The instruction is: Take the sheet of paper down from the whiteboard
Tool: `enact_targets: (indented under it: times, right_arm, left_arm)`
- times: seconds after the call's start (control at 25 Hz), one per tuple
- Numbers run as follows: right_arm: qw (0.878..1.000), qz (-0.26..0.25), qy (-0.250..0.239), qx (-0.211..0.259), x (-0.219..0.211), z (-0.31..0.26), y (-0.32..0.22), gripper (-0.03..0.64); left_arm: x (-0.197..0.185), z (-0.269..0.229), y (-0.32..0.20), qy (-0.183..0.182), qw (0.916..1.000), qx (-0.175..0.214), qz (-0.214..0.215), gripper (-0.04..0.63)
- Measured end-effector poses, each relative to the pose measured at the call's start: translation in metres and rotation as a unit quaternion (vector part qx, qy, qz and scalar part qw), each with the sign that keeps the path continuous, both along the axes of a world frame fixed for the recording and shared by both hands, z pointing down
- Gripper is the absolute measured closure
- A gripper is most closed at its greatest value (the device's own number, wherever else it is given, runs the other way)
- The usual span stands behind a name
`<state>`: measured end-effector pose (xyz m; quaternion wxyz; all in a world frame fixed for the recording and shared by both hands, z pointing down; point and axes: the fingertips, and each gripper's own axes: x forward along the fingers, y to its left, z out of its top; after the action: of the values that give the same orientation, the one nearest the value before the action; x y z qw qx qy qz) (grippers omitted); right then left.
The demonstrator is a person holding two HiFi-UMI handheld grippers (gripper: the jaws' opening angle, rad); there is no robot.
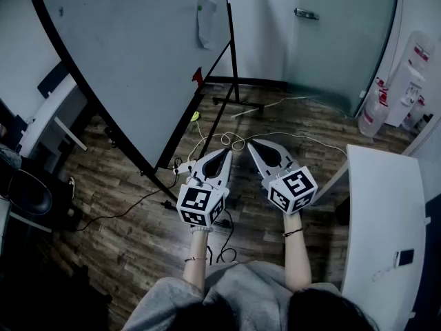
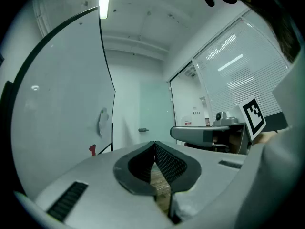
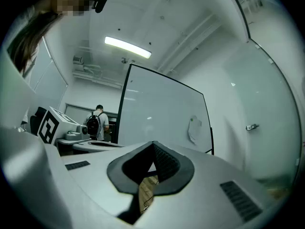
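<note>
White left tongs [image 1: 227, 152], right tongs [image 1: 250, 143]: closed

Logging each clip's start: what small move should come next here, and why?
Probably walk toward the large white whiteboard: the crumpled white sheet of paper under a green magnet hangs well beyond both shut, empty tools, left tool and right tool.

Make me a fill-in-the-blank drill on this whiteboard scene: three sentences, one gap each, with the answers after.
1. The sheet of paper hangs on the whiteboard with a small ____ dot at its top.
2. The left gripper and the right gripper are both empty, and their jaws are ____.
3. The white table stands on the person's ____ side.

Missing words: green; shut; right
</note>
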<state>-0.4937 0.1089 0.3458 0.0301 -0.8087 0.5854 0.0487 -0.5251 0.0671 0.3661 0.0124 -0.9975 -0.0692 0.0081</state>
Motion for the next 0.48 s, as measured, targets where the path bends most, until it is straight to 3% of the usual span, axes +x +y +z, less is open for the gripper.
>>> enact_targets:
  times: [0.48]
  right_arm:
    - [1.000,-0.016,-0.004,0.005,0.031,0.005,0.011,0.617]
  left_arm:
    - [0.037,0.006,0.013,-0.004,1.0000,-0.001,-0.004,0.589]
